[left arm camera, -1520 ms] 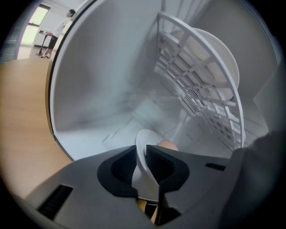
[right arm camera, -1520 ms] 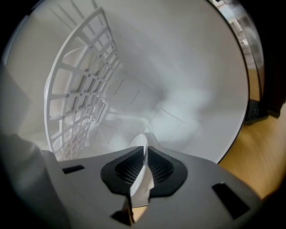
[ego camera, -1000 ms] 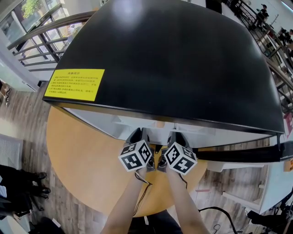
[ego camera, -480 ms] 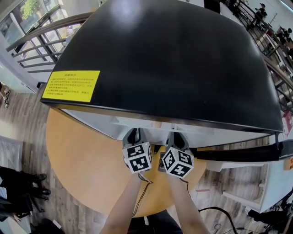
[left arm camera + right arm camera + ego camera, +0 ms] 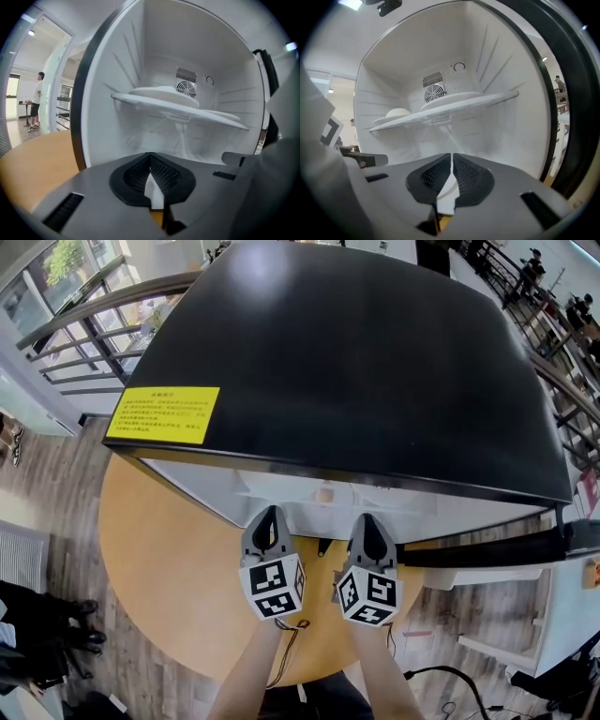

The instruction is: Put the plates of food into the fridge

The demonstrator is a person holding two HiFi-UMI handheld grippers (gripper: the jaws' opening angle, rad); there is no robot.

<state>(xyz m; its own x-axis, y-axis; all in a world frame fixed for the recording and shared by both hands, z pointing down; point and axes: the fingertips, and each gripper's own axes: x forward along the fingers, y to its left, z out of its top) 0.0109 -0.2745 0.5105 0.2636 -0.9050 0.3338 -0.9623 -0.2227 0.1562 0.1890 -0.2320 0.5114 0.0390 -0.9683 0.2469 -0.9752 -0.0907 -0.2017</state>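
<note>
- Compact black fridge [image 5: 356,362] stands on the round wooden counter [image 5: 159,559], with its door open and its white interior facing both tongs.
- Left tongs [image 5: 269,517]: clenched, tips meeting, nothing between them.
- Right tongs [image 5: 368,521]: jaws have just been closing. They are a hairline slit apart, with nothing between them.
- Both tongs are side by side, just before the fridge opening.
- White rounded object [image 5: 398,113] lies on the fridge's white shelf [image 5: 187,110]. Cannot tell whether it is a plate of food.
</note>
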